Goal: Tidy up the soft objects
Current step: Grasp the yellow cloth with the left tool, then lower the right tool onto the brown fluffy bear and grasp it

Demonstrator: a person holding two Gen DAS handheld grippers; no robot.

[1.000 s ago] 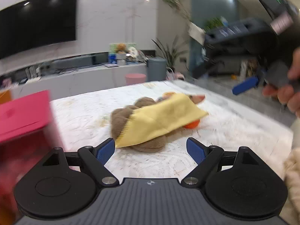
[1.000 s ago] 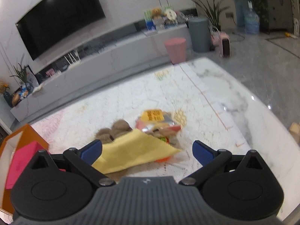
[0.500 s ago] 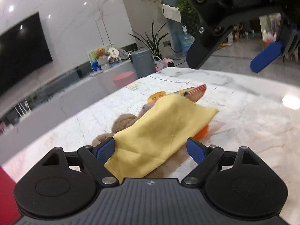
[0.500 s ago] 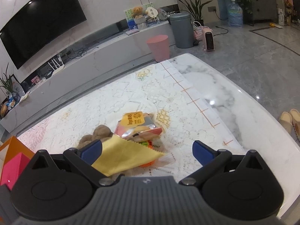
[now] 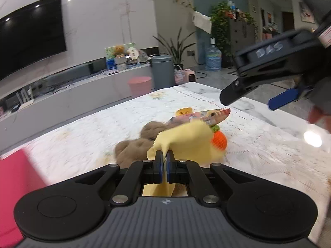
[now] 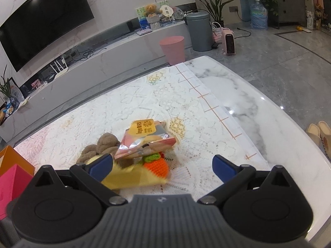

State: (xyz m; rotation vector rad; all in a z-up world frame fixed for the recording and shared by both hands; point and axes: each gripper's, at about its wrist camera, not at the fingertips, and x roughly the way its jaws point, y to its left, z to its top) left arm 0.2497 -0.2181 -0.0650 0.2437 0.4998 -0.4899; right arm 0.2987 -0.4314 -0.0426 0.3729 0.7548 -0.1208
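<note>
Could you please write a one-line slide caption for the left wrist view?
Left gripper shut on yellow cloth draped over a brown plush toy, crocheted orange alongside.

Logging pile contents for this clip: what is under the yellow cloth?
The yellow cloth, pinched by the left gripper, drapes over a brown plush toy and an orange crocheted toy. A snack packet lies above them. Whatever else the cloth covers cannot be seen.

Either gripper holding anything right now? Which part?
The left gripper is shut on the yellow cloth, pinching its near edge. The right gripper is open and holds nothing.
</note>
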